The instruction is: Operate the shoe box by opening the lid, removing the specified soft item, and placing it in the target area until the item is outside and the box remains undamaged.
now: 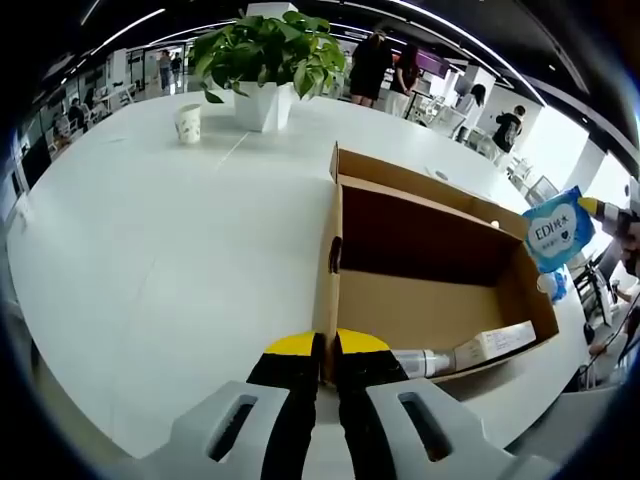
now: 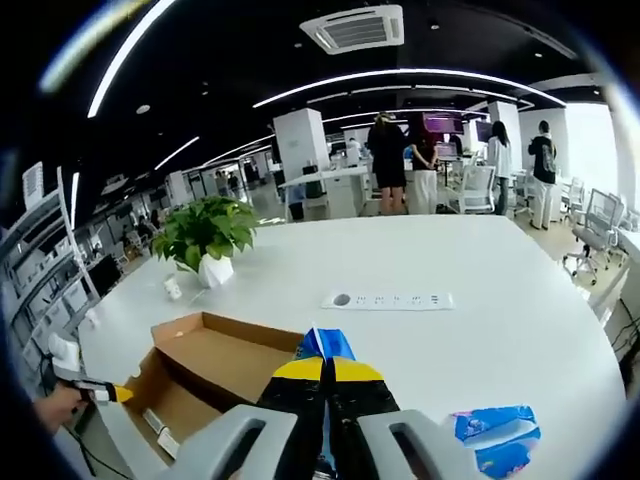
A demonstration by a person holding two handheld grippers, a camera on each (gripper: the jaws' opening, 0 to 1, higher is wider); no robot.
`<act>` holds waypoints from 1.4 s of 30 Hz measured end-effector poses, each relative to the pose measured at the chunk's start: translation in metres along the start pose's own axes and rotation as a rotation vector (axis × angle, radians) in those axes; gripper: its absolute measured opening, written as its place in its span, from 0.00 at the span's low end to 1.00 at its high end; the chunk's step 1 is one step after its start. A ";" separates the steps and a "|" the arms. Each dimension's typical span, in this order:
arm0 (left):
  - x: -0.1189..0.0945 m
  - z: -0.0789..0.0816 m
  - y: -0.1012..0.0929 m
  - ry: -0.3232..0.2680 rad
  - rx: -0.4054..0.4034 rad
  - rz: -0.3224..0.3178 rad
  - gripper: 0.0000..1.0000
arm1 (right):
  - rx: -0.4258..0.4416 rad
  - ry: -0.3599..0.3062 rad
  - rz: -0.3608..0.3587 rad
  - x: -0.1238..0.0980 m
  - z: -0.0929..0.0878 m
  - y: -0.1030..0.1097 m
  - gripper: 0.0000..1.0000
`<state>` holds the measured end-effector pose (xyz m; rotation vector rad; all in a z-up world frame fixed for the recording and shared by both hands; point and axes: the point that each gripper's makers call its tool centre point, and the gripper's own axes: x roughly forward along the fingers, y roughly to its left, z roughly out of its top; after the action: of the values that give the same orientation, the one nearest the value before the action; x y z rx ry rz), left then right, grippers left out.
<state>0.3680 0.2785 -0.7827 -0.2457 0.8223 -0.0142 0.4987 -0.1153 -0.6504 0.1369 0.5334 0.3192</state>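
On a white table (image 1: pixel 150 260) in an open office, the brown cardboard shoe box (image 1: pixel 420 300) lies open (long axis running away from the left gripper (image 1: pixel 325 350), whose jaws pinch its near wall). The right gripper (image 2: pixel 325 375), held above the table, is clamped on a blue-and-white soft pack (image 1: pixel 558 228); another pack (image 2: pixel 497 432) lies beside it.

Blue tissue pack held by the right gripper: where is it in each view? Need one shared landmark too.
Left gripper view: the blue tissue pack sits at the right edge, above the far right corner of the open shoe box, pinched by the right gripper.
Right gripper view: bottom centre, its blue tip poking out between the right gripper's shut yellow-tipped jaws.
Shared landmark: the potted plant on the white table.
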 end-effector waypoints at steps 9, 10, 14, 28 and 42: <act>0.000 0.000 0.000 -0.001 0.002 0.001 0.03 | 0.122 0.008 -0.024 0.003 -0.013 -0.001 0.00; 0.000 -0.001 0.001 -0.001 0.002 0.000 0.03 | 0.153 0.010 -0.025 0.004 -0.015 -0.001 0.00; 0.000 0.000 0.001 0.000 0.001 0.001 0.03 | 0.196 0.011 -0.023 0.002 -0.020 0.004 0.00; 0.001 0.000 0.002 -0.004 -0.002 -0.002 0.03 | 0.371 0.034 -0.021 0.007 -0.037 0.019 0.00; 0.002 0.000 0.002 -0.007 -0.002 -0.005 0.03 | 0.453 0.053 -0.048 0.006 -0.051 0.011 0.00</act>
<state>0.3692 0.2805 -0.7843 -0.2495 0.8149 -0.0168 0.4742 -0.1009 -0.6941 0.5542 0.6547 0.1507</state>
